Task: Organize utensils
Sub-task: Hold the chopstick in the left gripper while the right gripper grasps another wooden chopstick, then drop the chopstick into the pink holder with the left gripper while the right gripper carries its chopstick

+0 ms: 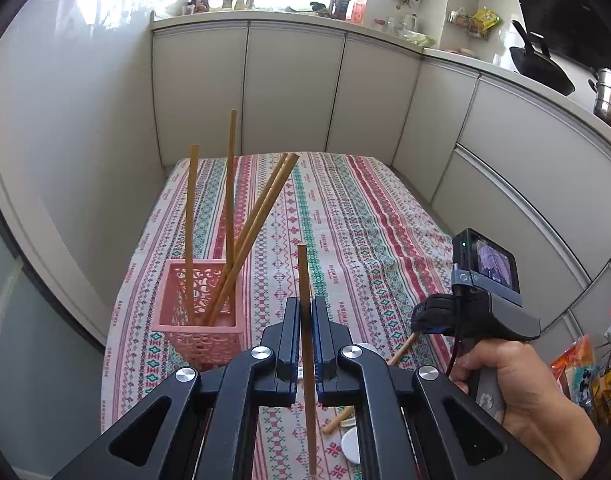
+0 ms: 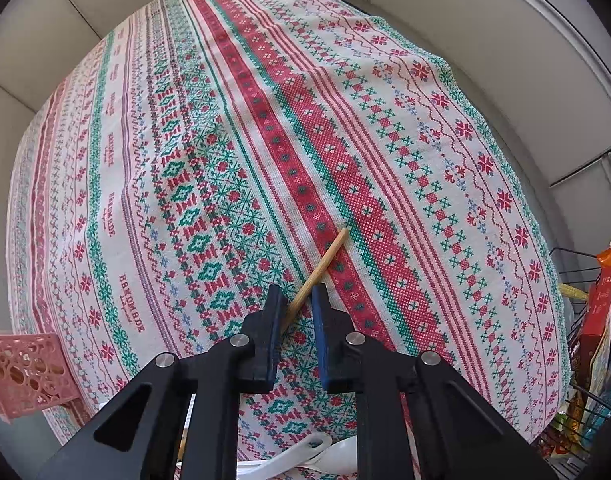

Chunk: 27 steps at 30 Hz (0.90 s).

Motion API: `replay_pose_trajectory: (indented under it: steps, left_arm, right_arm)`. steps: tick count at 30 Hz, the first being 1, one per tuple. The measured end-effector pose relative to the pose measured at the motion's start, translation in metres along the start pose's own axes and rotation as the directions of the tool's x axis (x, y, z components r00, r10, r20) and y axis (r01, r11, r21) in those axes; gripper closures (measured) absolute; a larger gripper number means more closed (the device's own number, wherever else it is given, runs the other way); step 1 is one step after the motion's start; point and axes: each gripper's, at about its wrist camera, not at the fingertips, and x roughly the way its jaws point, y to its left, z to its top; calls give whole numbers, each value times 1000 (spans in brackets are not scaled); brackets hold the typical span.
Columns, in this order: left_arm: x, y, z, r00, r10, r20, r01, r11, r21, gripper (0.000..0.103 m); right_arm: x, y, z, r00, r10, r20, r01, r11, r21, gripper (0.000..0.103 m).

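Already four chopsticks (image 1: pixel 229 216) stand in the pink lattice holder (image 1: pixel 201 330) near the table's (image 1: pixel 345 216) left edge, two close to upright and two leaning together toward the right, thick ends up. Just right of the holder, the left tool (image 1: pixel 306 312) is closed on a fifth chopstick (image 1: pixel 304 276), pinched between the blue pads; its long axis runs nearly vertical, one end rising above the fingers and the other hanging below them over the cloth. By my reading this is the carry-and-drop step: the next move calls for shifting the stick left until its lower tip is over the holder's open mouth, keeping it upright so it clears the leaning pair, then lowering and letting go. Farther right, the right tool (image 2: pixel 298 300) hangs low over the table's near-right part with another chopstick (image 2: pixel 325 260) between its fingers; that stick lies flat or nearly so, its axis diagonal, the free end pointing toward the far-right corner. The jaws look narrowed around it with a little gap showing, so whether they truly grip it I cannot tell. White spoons (image 2: pixel 305 454) lie at the near edge beneath the tools.
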Motion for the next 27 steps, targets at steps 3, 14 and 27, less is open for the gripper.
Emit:
replay_pose_trajectory:
  steps: [3, 14, 27]
  left_arm:
    - [-1, 2, 1, 1000, 1, 2, -1, 1000, -3, 97]
    - [-8, 5, 6, 999, -1, 35, 2, 1000, -12, 97]
    - [-71, 25, 19, 972, 3, 234, 15, 997, -75, 98]
  right_arm:
    - [9, -3, 12, 995, 94, -22, -92, 995, 47, 95]
    - [-32, -50, 26, 868, 496, 35, -496, 860, 120, 98]
    - [-166, -36, -16, 743, 623, 243, -582, 782, -225, 98]
